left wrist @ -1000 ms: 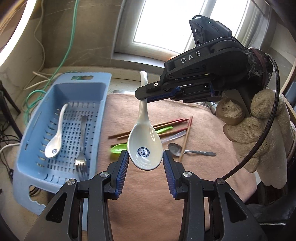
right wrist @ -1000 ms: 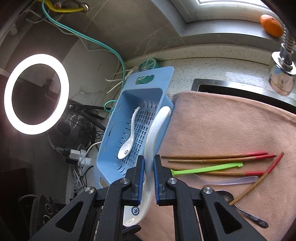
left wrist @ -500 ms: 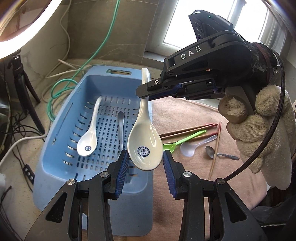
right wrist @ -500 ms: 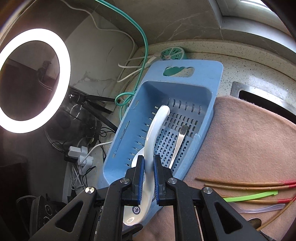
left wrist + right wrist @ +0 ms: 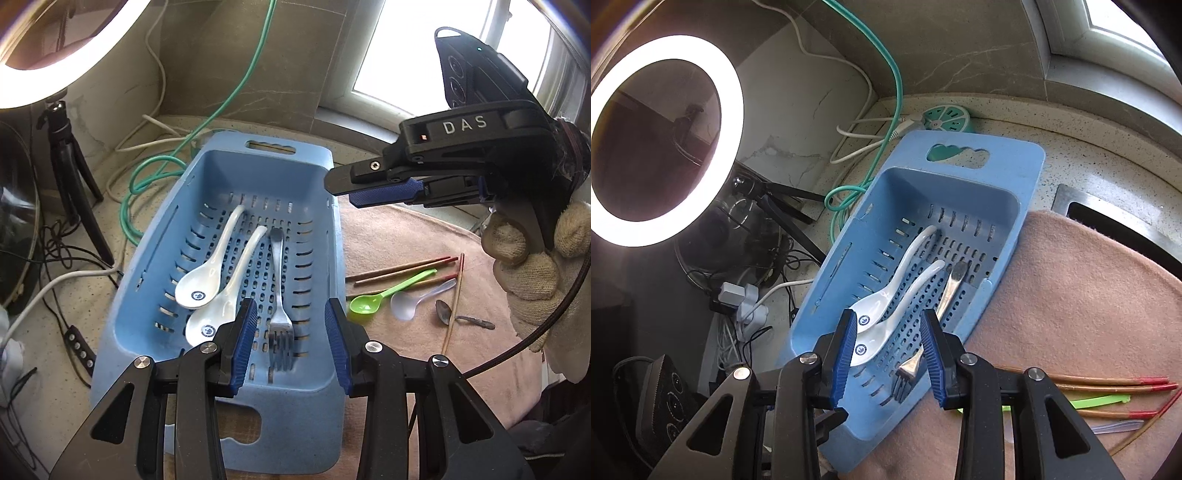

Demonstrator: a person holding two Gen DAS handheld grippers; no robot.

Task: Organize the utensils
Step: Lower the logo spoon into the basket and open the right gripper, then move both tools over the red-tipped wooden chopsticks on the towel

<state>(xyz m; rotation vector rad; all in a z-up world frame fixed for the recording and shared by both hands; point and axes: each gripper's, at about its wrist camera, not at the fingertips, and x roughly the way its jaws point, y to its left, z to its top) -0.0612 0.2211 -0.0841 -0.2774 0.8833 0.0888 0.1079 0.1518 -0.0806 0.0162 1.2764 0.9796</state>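
Two white spoons [image 5: 218, 273] and a fork [image 5: 279, 295] lie in the blue basket [image 5: 325, 173] at the counter's left edge; chopsticks [image 5: 402, 267] stay on the cloth [image 5: 399, 236]. Right gripper [image 5: 889, 354], jaws just opened, and left gripper [image 5: 290, 345] both gape empty.

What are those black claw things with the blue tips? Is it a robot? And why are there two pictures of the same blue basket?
It is no robot. A person holds two grabbers, one in each hand, and each grabber carries a camera that looks along its own two fingers. So one picture comes from the left gripper, the other from the right gripper. In the left picture you also see the right grabber held by a gloved hand.

Both grippers are open and hold nothing. The right one's jaws have just been opening.

In the blue basket lie two white spoons and a metal fork. On the pink cloth wait chopsticks, a green spoon, a clear spoon and a small metal spoon.
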